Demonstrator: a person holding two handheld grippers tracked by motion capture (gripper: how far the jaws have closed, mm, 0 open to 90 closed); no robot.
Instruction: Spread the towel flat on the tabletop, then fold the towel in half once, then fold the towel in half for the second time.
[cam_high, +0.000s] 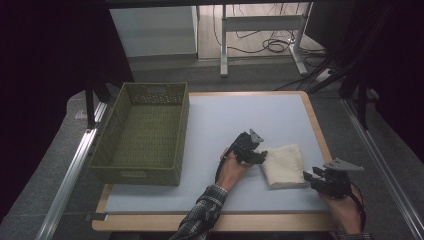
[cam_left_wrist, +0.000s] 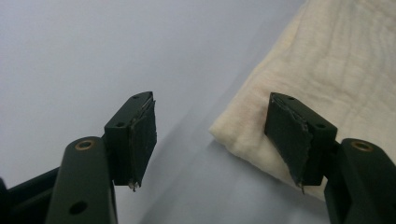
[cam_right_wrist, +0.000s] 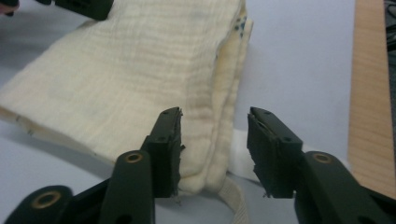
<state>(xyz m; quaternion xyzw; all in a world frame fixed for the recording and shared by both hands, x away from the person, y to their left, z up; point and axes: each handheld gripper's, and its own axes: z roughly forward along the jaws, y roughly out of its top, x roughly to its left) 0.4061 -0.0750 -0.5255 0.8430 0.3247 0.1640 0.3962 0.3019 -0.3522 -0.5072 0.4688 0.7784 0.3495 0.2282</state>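
Grippers open at both ends of a folded cloth

Cloth (cam_high: 284, 165), cream and folded into a thick pad, lies flat on the pale blue mat (cam_high: 225, 125) toward the right side of the table (cam_high: 320, 135), well apart from the green woven basket (cam_high: 145, 132) that stands on the mat's left part.

The left gripper (cam_high: 260, 152) sits at the cloth's left edge. In the left gripper view its jaws stand apart, one over bare mat and the other over the cloth's corner (cam_left_wrist: 243, 135); the pads press on nothing, so it holds nothing.

The right gripper (cam_high: 312, 176) is at the cloth's near right corner. In the right gripper view its jaws are parted about halfway. The folded edge of the cloth (cam_right_wrist: 210, 154) lies in and behind the gap, close against the left jaw, with clear space before the right jaw. Whether the left pad touches the cloth cannot be told, and nothing is gripped. A strip of pale webbing (cam_right_wrist: 236, 200) curls out from under the fold, just below the jaws.
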